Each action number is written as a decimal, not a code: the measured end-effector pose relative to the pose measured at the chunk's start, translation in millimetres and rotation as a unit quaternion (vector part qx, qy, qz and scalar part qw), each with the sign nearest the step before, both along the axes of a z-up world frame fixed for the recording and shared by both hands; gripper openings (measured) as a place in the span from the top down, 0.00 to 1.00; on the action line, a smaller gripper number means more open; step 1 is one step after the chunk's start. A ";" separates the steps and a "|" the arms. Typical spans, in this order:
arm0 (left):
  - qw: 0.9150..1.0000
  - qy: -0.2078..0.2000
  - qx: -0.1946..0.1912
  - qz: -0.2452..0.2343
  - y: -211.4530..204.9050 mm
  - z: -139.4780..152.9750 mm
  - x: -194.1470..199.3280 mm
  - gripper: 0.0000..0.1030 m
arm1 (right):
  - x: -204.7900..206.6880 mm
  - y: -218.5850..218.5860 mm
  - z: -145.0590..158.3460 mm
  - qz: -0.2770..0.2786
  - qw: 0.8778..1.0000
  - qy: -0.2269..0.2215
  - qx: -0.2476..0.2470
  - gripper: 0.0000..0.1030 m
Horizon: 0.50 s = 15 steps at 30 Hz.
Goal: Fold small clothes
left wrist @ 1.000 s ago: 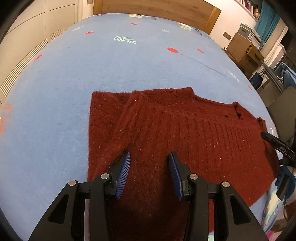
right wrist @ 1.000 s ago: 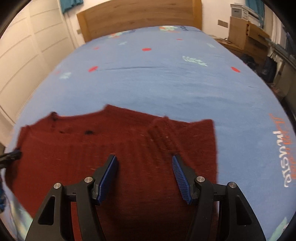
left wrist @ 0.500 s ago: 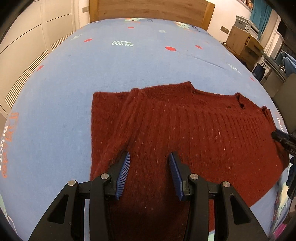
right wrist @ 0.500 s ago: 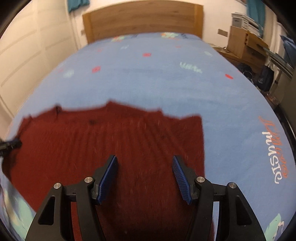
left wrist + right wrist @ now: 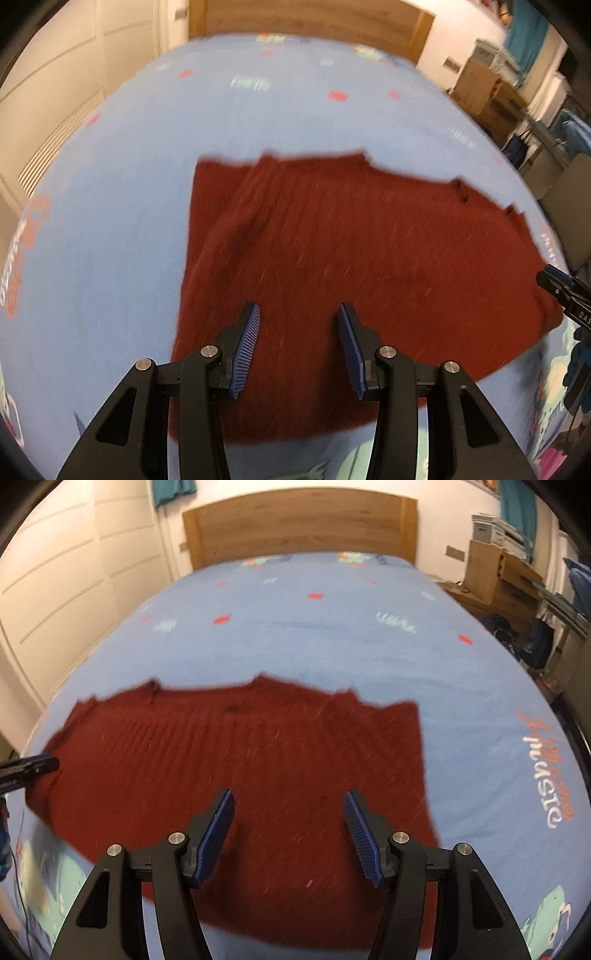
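Observation:
A dark red knitted sweater point(image 5: 351, 251) point(image 5: 240, 760) lies spread flat on the blue bedsheet point(image 5: 110, 206) point(image 5: 332, 638), one sleeve folded in over its body. My left gripper point(image 5: 297, 314) hovers above the sweater's near part, jaws open, nothing between the blue pads. My right gripper point(image 5: 288, 801) also hangs over the sweater's near part, open wider, holding nothing. The tip of the right gripper shows at the right edge of the left wrist view, and the left one's tip at the left edge of the right wrist view. Both views are blurred.
A wooden headboard point(image 5: 299, 524) stands at the far end of the bed. White panelled wardrobe doors point(image 5: 66, 590) run along the left. A wooden desk with boxes and hanging bags point(image 5: 506, 579) crowds the right side. The sheet carries printed red shapes and lettering point(image 5: 546, 768).
Both grippers have pulled back and away from the sweater, so more of its near hem and the bed show. Neither jaw opening has changed. The sweater lies as before.

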<state>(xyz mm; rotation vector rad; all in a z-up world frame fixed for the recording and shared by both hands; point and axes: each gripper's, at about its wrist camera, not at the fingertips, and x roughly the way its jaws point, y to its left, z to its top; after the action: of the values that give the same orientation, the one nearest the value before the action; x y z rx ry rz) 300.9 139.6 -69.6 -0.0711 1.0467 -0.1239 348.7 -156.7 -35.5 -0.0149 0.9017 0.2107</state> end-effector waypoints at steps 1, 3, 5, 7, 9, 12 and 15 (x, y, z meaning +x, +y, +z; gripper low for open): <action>1.000 0.004 0.002 0.002 1.4 -2.3 -3.6 0.62 | -1.8 -0.1 -7.7 0.001 1.000 0.012 -0.004 0.39; 1.000 0.006 -0.008 0.007 3.9 1.7 -9.7 0.62 | -3.4 -6.6 -22.1 -0.011 0.999 0.036 -0.010 0.39; 1.000 0.006 -0.017 0.012 5.6 9.2 -15.6 0.62 | -9.7 -20.2 -24.8 -0.029 0.999 0.039 0.011 0.39; 1.000 0.008 -0.019 0.018 7.1 16.4 -21.5 0.62 | -16.4 -26.7 -18.9 -0.039 0.998 0.034 0.022 0.39; 0.999 0.006 -0.025 0.027 9.2 23.9 -27.6 0.62 | -24.7 -29.9 -12.4 -0.042 0.998 0.032 0.025 0.39; 0.998 0.001 -0.047 0.038 12.6 36.2 -39.0 0.62 | -37.9 -35.1 -3.4 -0.046 0.998 0.025 0.032 0.39; 0.998 -0.005 -0.054 0.042 14.6 45.5 -51.7 0.62 | -51.0 -38.7 0.8 -0.053 0.997 0.024 0.041 0.38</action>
<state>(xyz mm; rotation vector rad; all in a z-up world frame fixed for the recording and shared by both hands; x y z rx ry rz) 249.2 154.2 -24.1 -0.2107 1.0249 -0.1048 297.8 -195.4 -34.7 0.1143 0.9384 0.1486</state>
